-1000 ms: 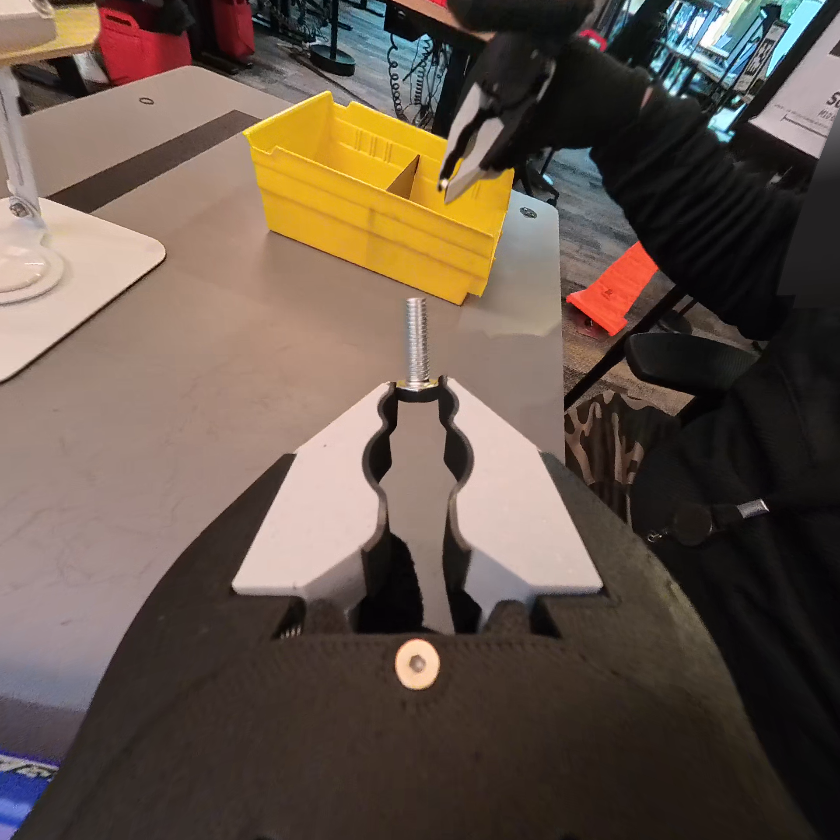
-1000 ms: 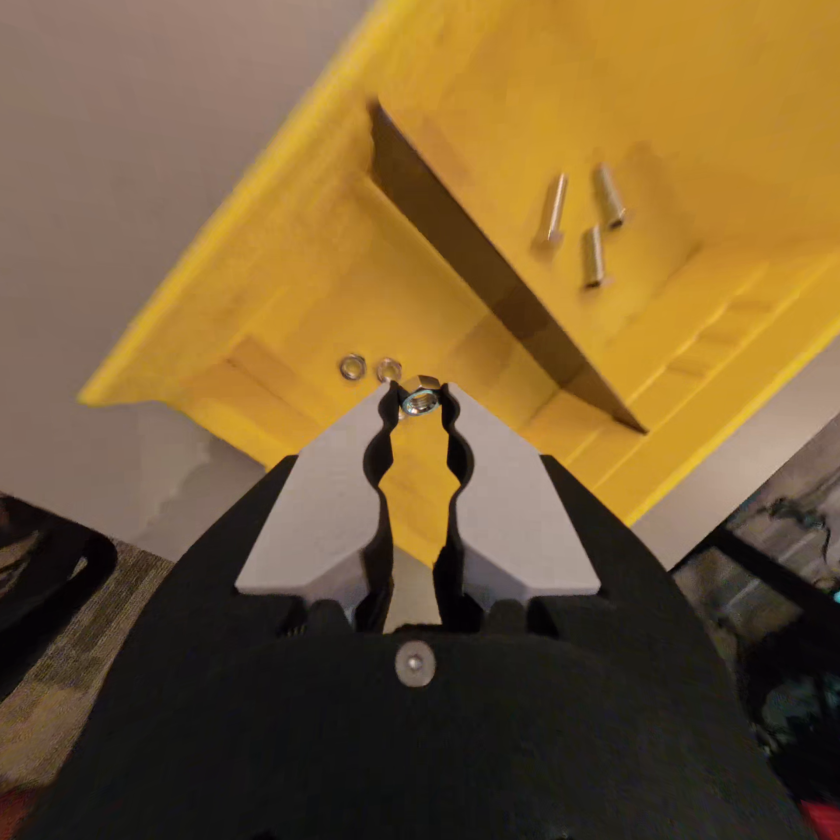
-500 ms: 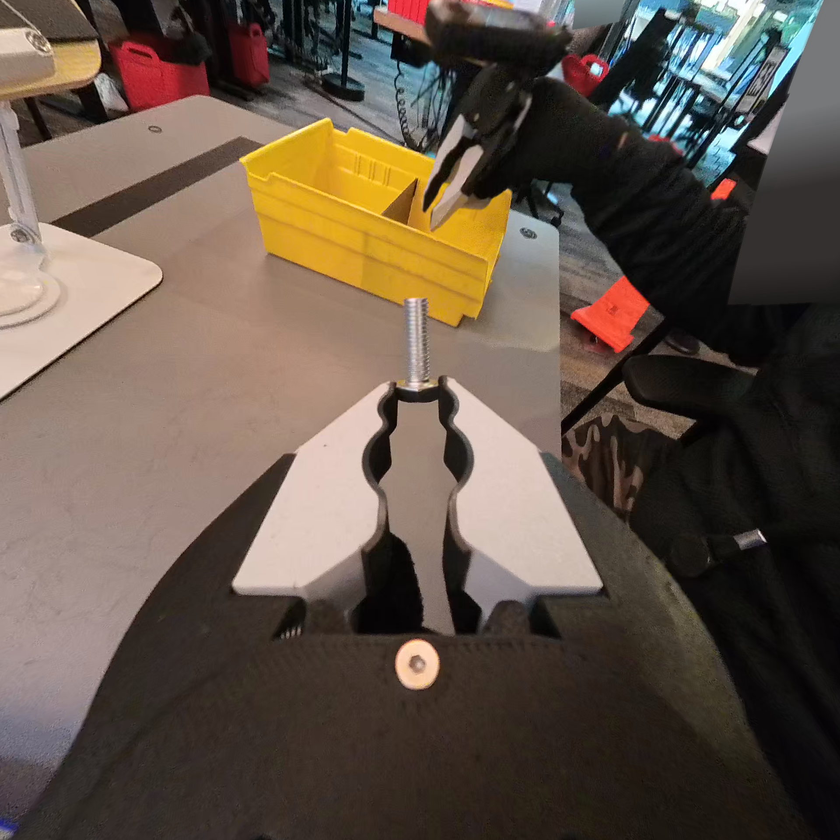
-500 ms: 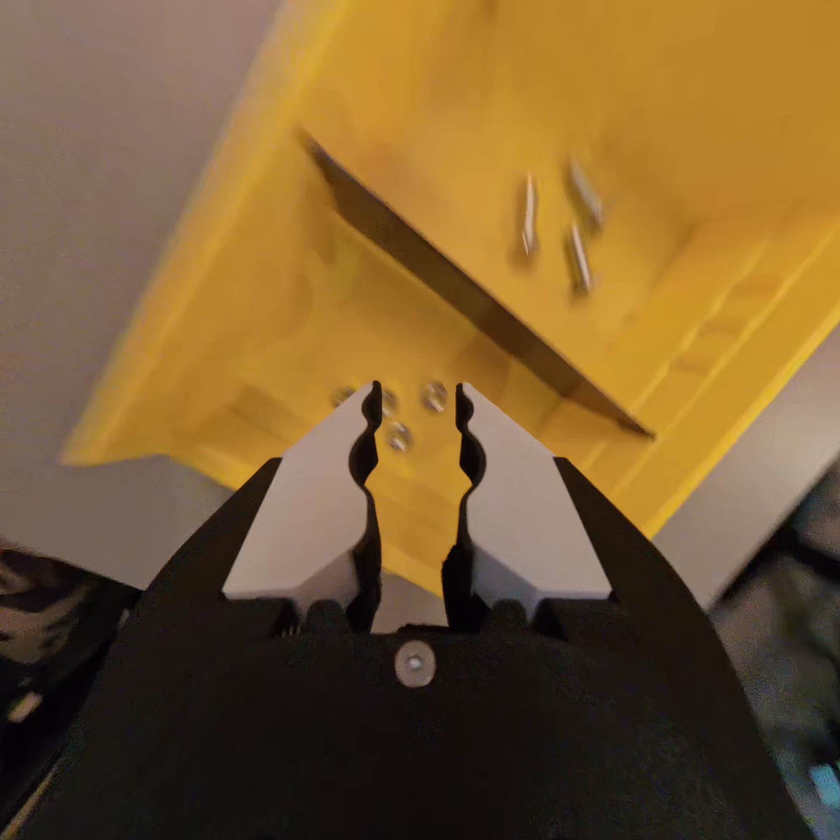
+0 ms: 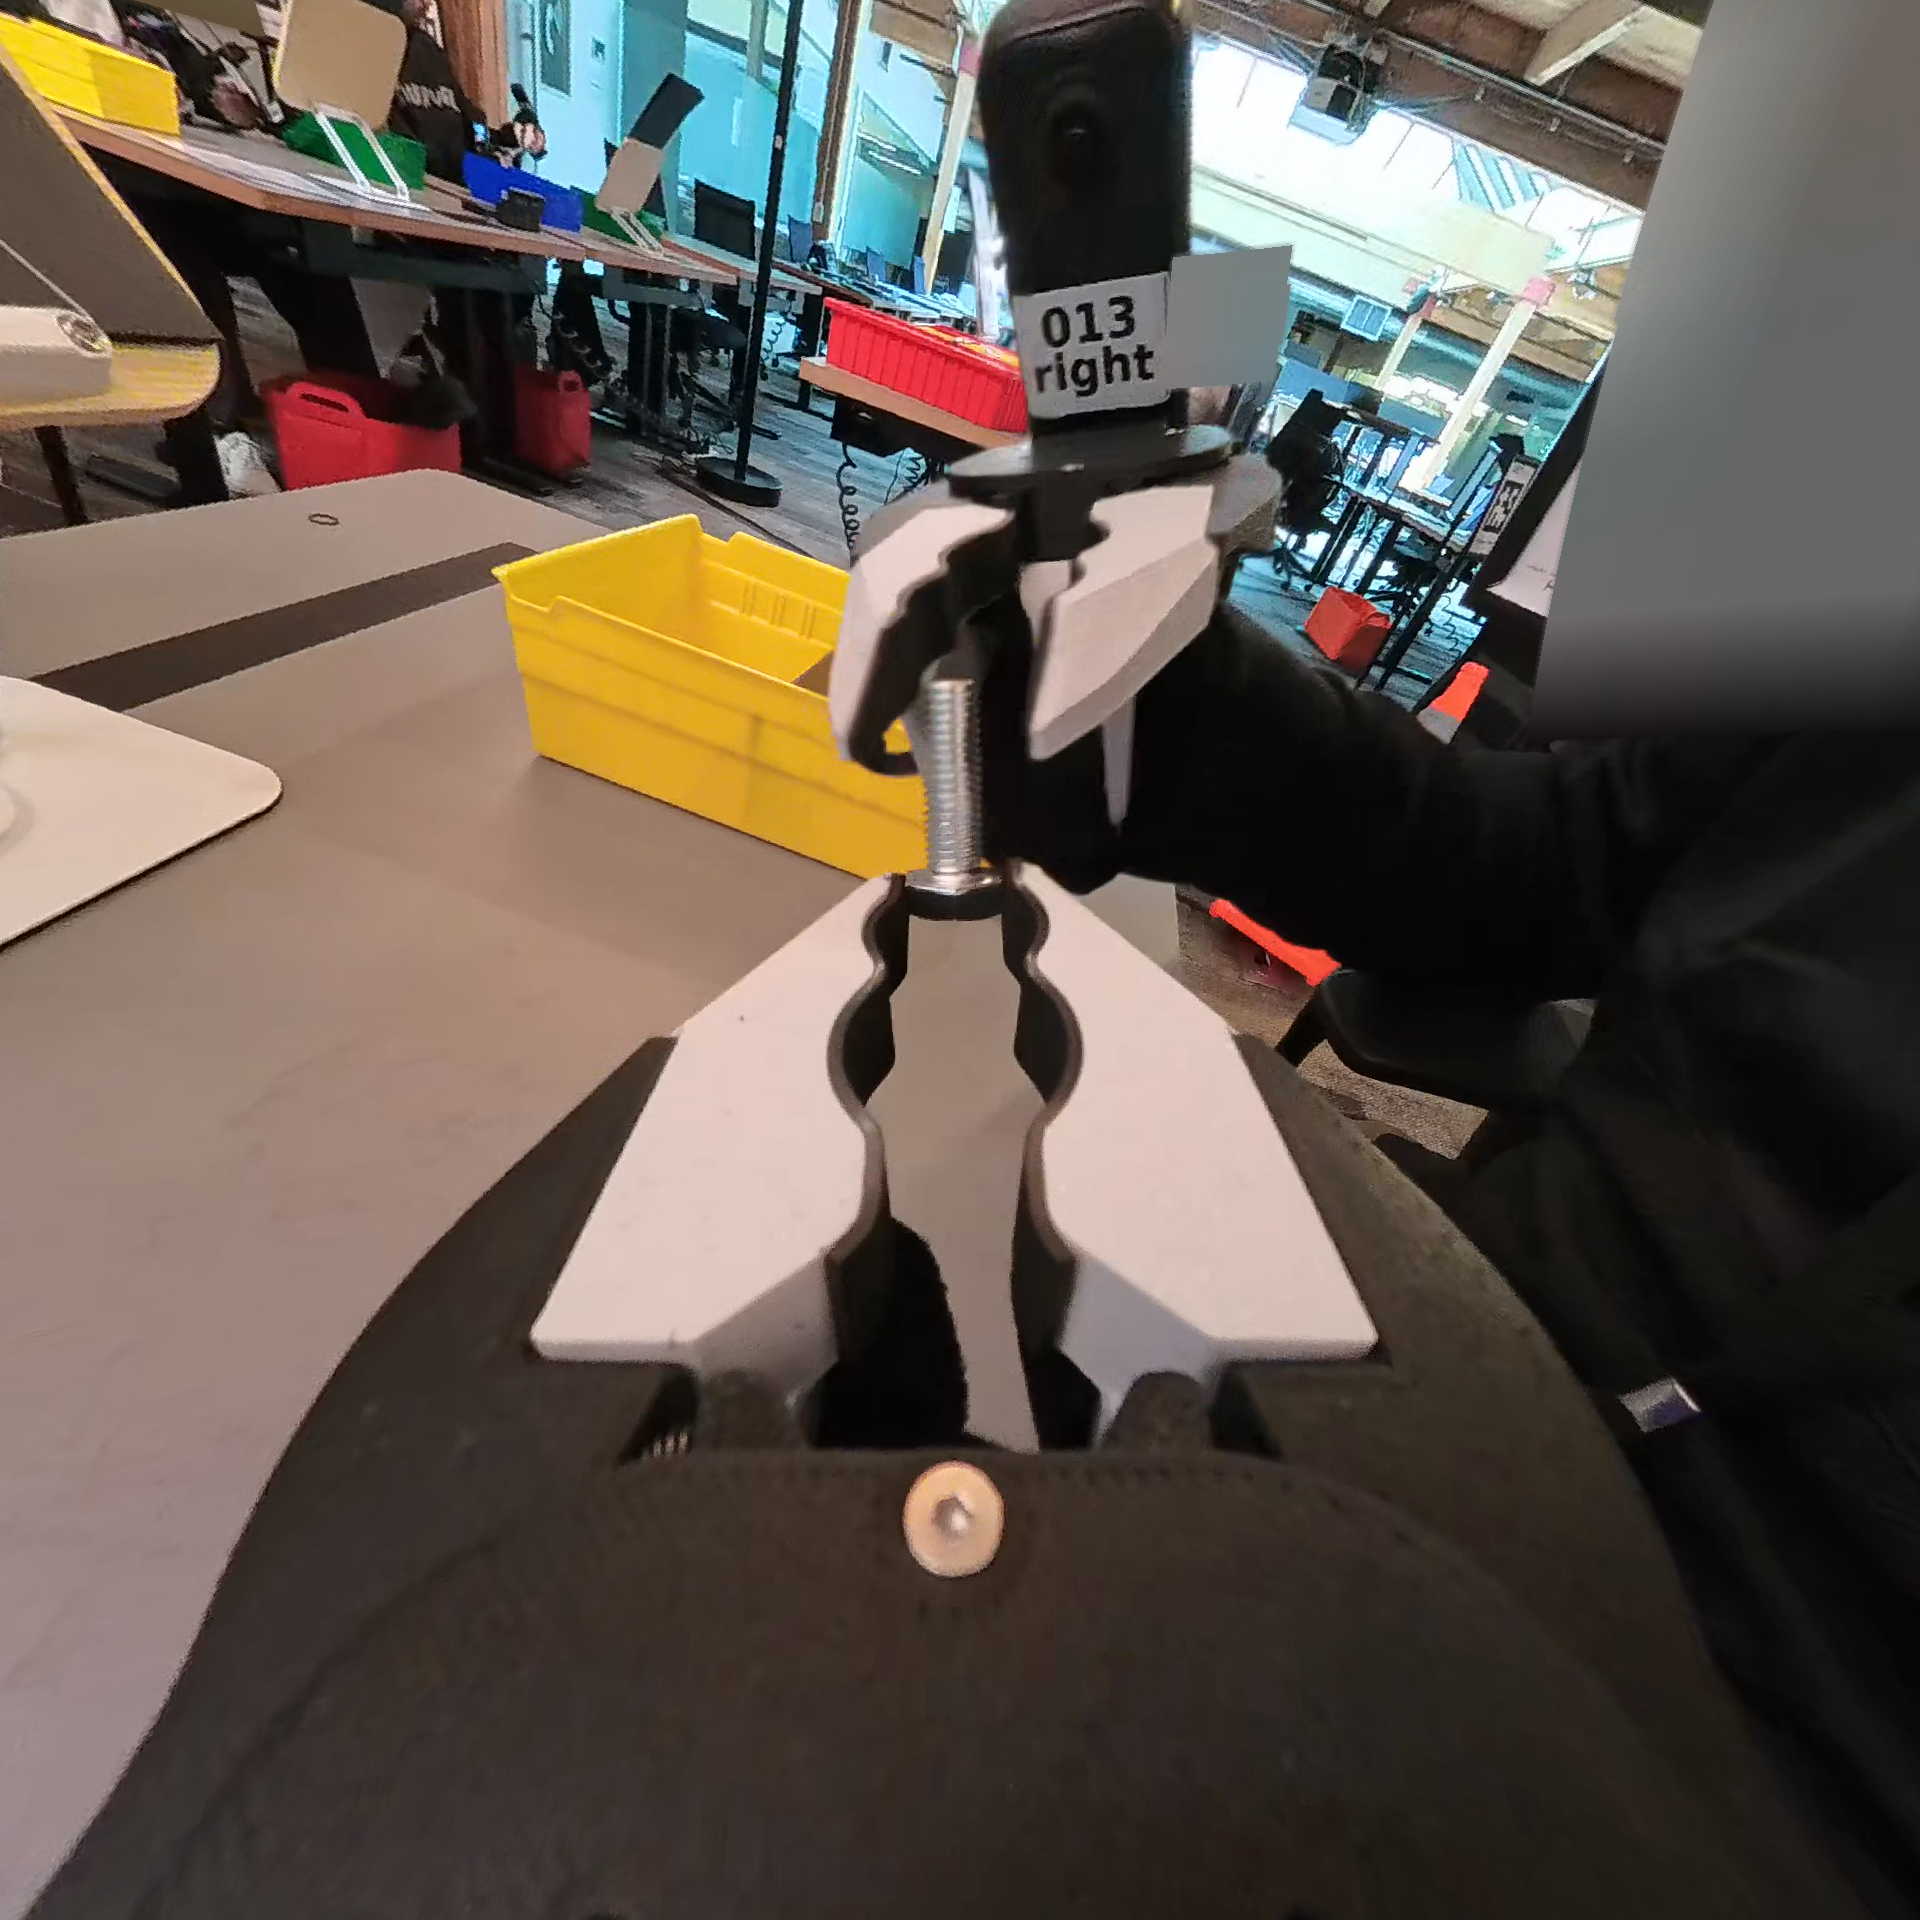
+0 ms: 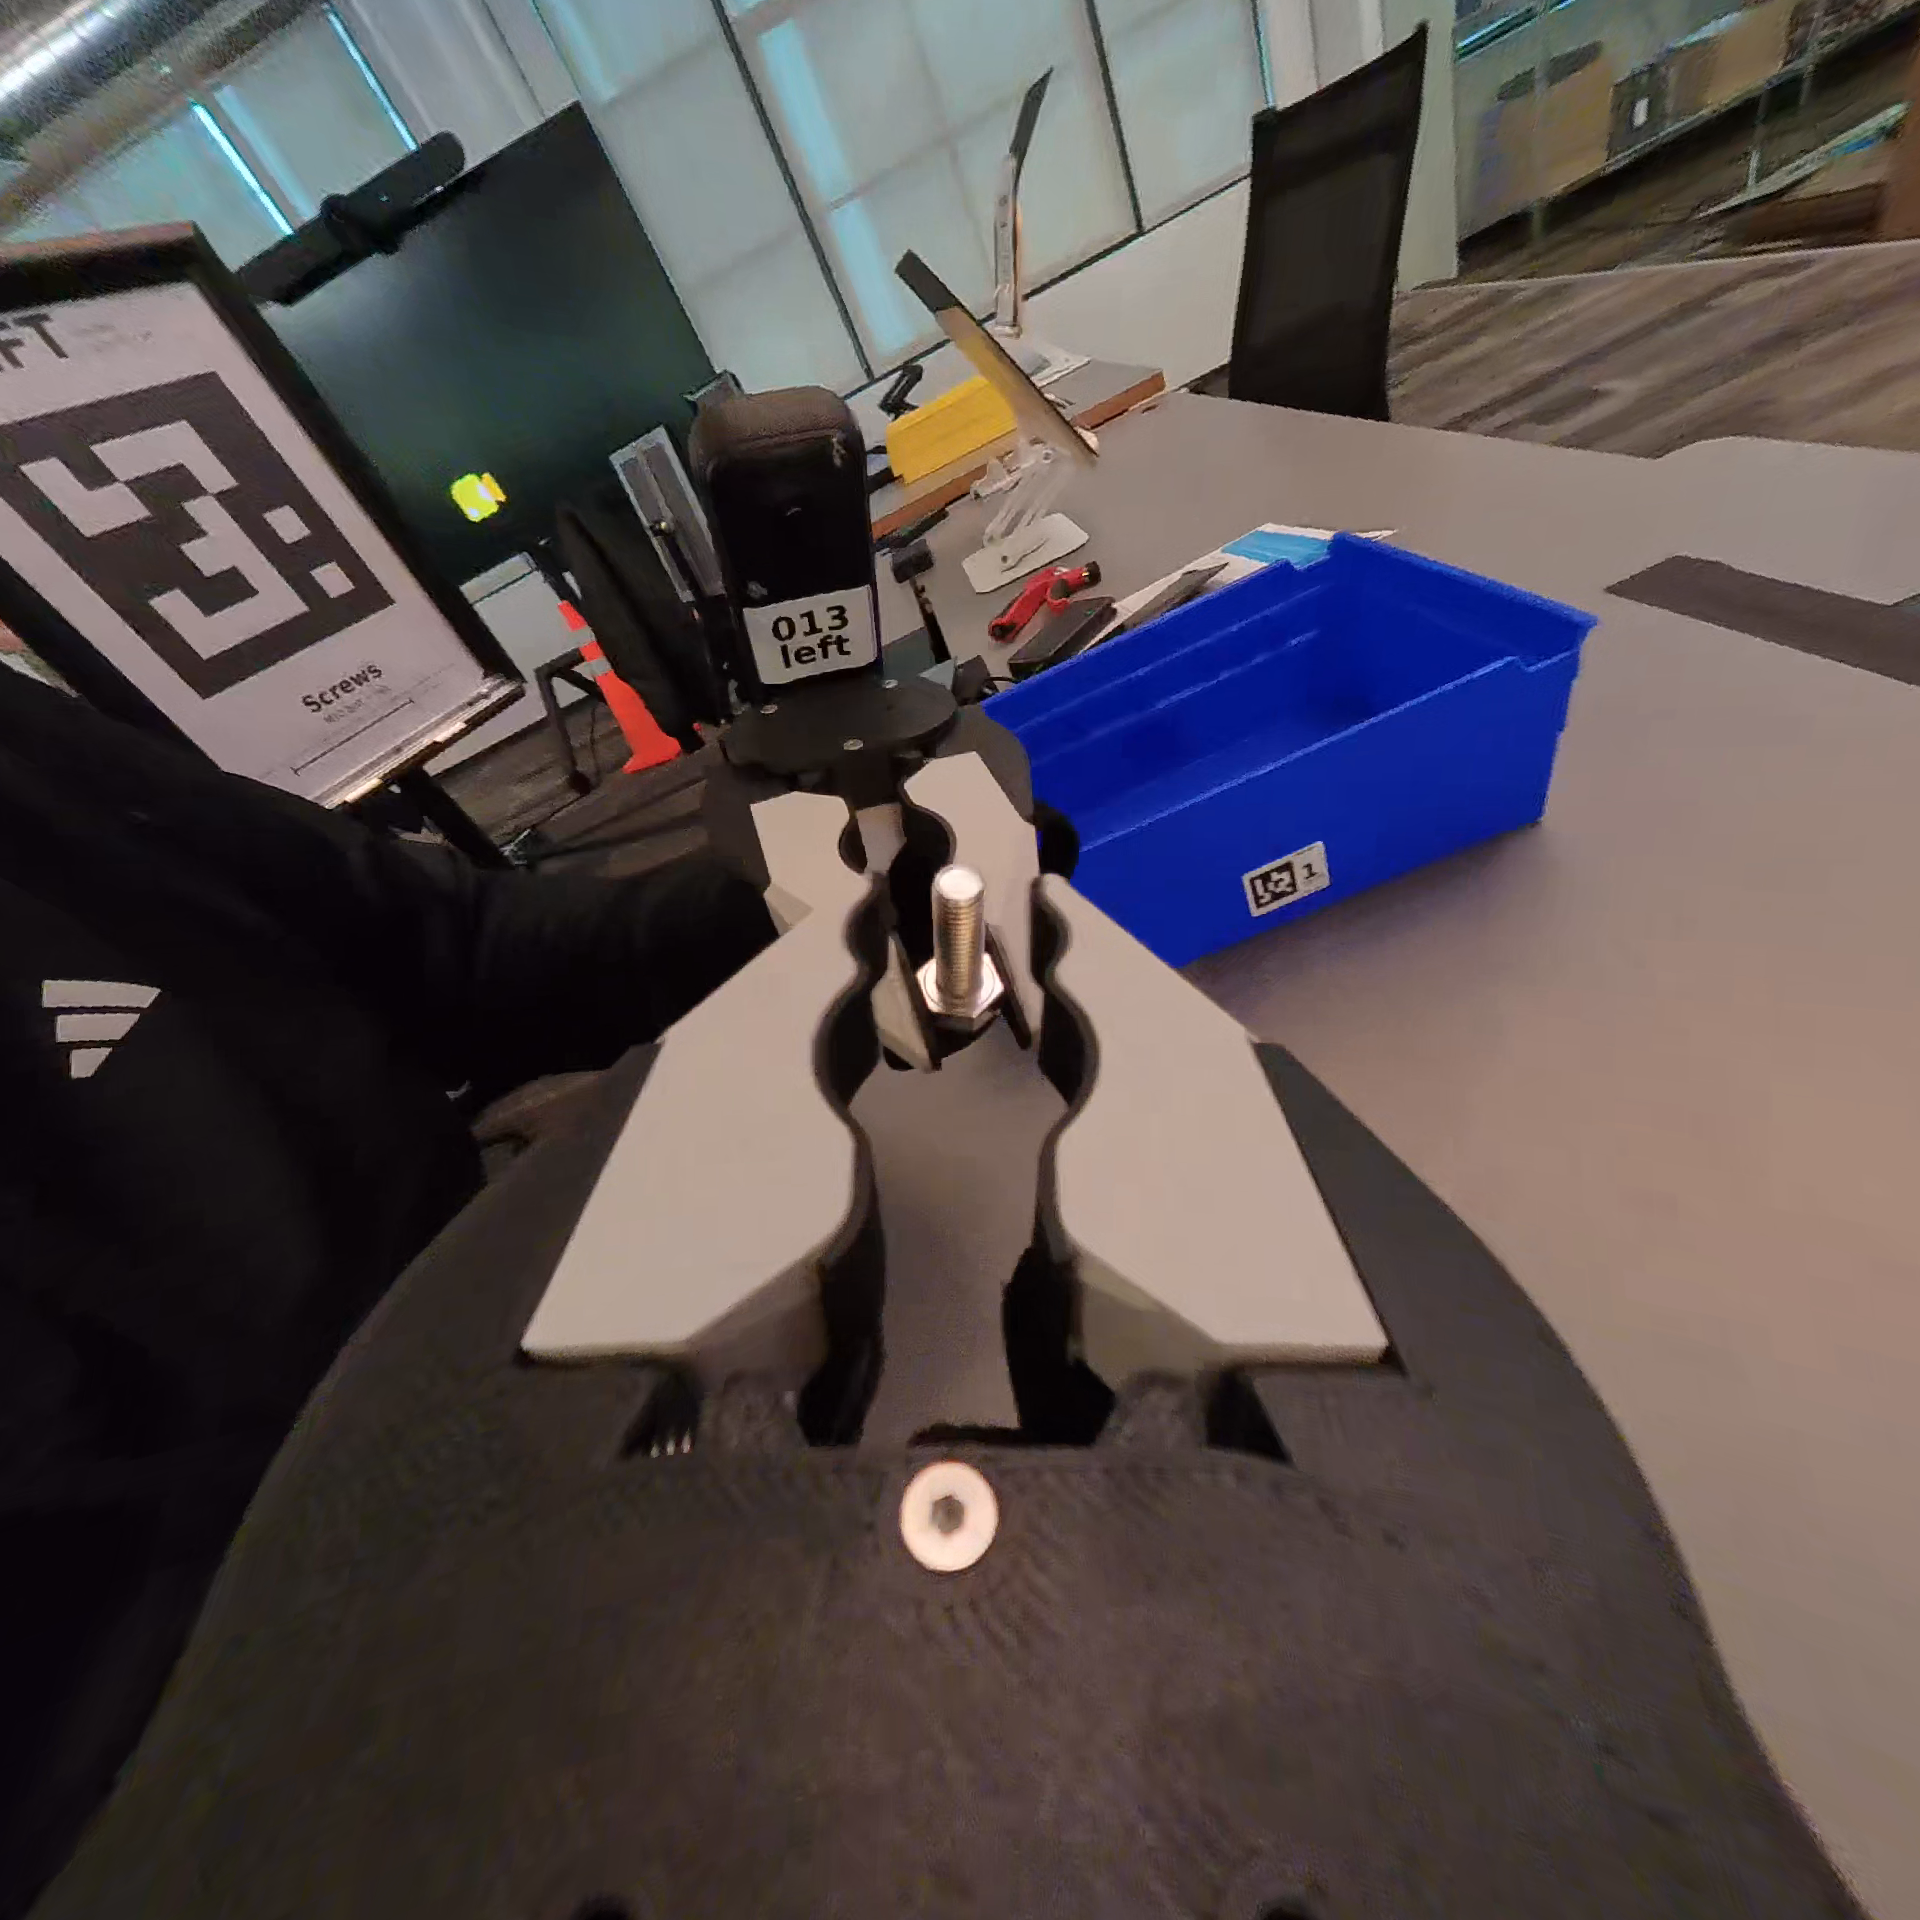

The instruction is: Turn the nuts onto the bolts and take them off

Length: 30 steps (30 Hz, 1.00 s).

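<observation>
Since a second ago we have dropped the nut into the yellow bin point(image 5: 665, 686) at the surface's far edge. Our right hand-held gripper point(image 6: 951, 904), open and empty, now flanks the bolt point(image 5: 954, 774), whose head our left hand-held gripper point(image 5: 951, 904) clamps: one removal done.

- The matte grey work surface point(image 5: 312, 1039) carries a dark strip point(image 5: 281, 613).
- Long wooden-edged tables point(image 5: 416, 218) stand behind it, over a dark plank floor point(image 5: 644, 416).
- Red plastic crates point(image 5: 353, 431) sit under one table.
- Tall glazed windows point(image 6: 935, 135) let in cool daylight.
- A black high-backed office chair point(image 6: 1320, 239) stands by the far edge.
- A large dark monitor point(image 6: 488, 353) stands before the windows.
- An orange traffic cone point(image 6: 623, 696) stands on the floor.
</observation>
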Each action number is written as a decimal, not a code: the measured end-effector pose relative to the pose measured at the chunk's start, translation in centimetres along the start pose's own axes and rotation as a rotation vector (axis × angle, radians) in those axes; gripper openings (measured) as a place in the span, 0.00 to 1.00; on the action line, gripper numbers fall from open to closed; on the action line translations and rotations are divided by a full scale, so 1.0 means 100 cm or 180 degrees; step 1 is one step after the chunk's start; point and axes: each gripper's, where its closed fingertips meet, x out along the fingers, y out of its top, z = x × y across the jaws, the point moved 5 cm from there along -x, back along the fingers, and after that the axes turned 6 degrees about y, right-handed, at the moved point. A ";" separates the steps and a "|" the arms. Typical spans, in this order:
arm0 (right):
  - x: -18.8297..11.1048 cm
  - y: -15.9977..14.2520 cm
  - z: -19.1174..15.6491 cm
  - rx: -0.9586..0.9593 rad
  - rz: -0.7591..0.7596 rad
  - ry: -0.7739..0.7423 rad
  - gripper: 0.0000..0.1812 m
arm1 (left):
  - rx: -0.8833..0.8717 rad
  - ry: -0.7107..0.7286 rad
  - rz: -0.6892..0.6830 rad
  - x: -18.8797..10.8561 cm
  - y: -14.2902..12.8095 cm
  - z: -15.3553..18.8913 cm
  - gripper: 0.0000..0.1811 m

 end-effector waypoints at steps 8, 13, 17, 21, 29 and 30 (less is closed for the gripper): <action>-0.012 0.016 -0.005 0.0046 0.0185 0.0071 0.04 | 0.0030 -0.0112 0.0255 -0.004 0.011 0.004 0.08; -0.098 0.051 0.025 -0.0295 -0.0012 -0.0820 0.04 | 0.0109 0.0094 0.0301 -0.020 0.021 -0.008 0.05; -0.204 0.046 0.092 -0.0268 -0.0942 -0.2162 0.04 | 0.0100 0.0216 0.0247 -0.026 0.023 -0.016 0.00; -0.271 0.001 0.154 0.0370 -0.1764 -0.2728 0.04 | 0.0156 0.0267 -0.0022 -0.018 0.009 -0.016 0.00; -0.288 -0.080 0.217 0.1040 -0.2883 -0.2852 0.04 | 0.0162 0.0429 -0.0271 -0.016 -0.017 -0.016 0.00; -0.289 -0.085 0.222 0.1110 -0.2961 -0.2862 0.04 | 0.0153 0.0451 -0.0284 -0.017 -0.019 -0.017 0.00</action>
